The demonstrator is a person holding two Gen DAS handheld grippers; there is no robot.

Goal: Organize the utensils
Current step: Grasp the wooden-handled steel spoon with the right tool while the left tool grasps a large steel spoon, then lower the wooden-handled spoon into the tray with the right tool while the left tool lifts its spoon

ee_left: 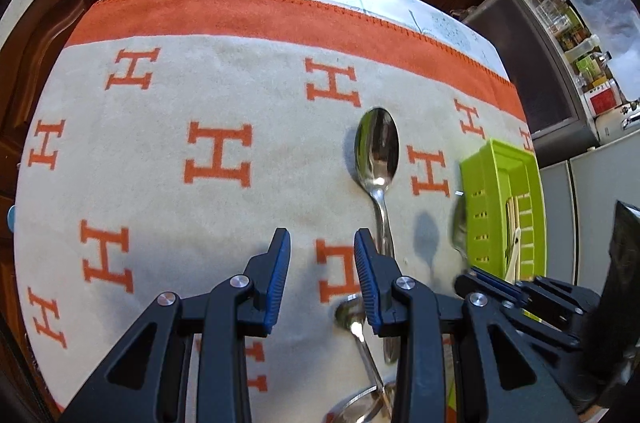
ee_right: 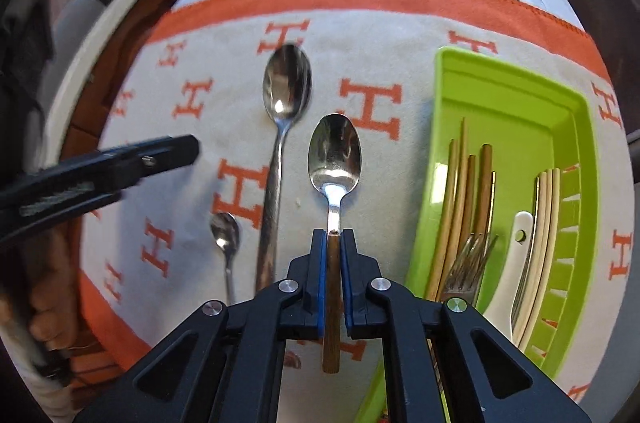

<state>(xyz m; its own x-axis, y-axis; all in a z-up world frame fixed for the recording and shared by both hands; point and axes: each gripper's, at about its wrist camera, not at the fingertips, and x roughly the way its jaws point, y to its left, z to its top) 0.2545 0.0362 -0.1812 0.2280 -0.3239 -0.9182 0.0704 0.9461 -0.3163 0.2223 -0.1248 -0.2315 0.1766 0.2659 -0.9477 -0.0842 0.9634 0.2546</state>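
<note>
Gripping now: right tool [ee_right: 333, 237] clenched on wood-handled spoon [ee_right: 335, 153], bowl forward, lifted clear for carrying.
Left tool [ee_left: 322, 243]: released, jaws apart, nothing between; hovering over cloth beside long spoon [ee_left: 378, 153], likely next pick.
Small spoon [ee_right: 225, 229]: lying left of long spoon, waiting on desk cloth [ee_right: 380, 183].
Green tray [ee_right: 520, 95]: right of held spoon, holding chopsticks [ee_right: 460, 183], forks [ee_right: 468, 263], white spoon [ee_right: 520, 235].
Obstruction: crowded tray; near rim between spoon and slot.
</note>
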